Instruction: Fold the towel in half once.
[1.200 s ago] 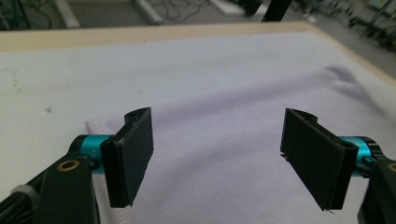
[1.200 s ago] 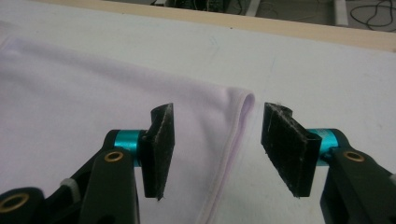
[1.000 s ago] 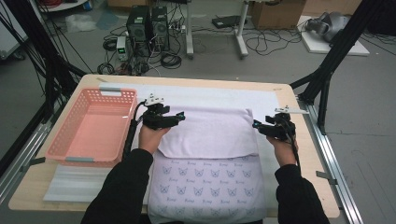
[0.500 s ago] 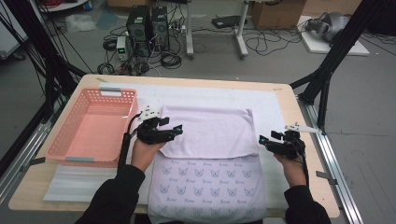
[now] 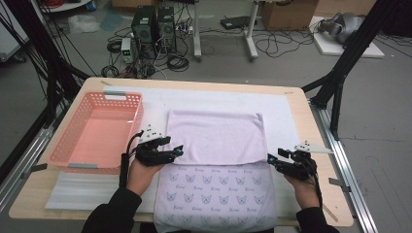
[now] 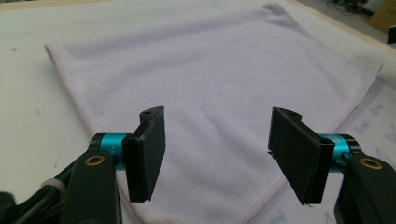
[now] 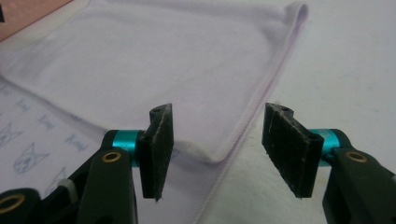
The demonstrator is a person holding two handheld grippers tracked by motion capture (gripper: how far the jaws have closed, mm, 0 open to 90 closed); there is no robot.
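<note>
Your towel (image 5: 214, 138) lies flat in the middle of the counter (image 5: 296, 104), just beside the pink basket (image 5: 97, 131). The far half is already folded toward you, so the plain side shows on top and the part with little printed faces sticks out near you. I think one fold is done and more folds are left. The basket has nothing in it, so the towel may go there last.

Your left hand-held gripper (image 5: 176, 151) sits at the left near corner of the folded part. Your right hand-held gripper (image 5: 272, 161) sits at the right near corner. On both, the jaws stand apart and have just been closing, with the towel's edge under them but not pinched yet.

Count them: one towel, one basket, two hand-held grippers.
</note>
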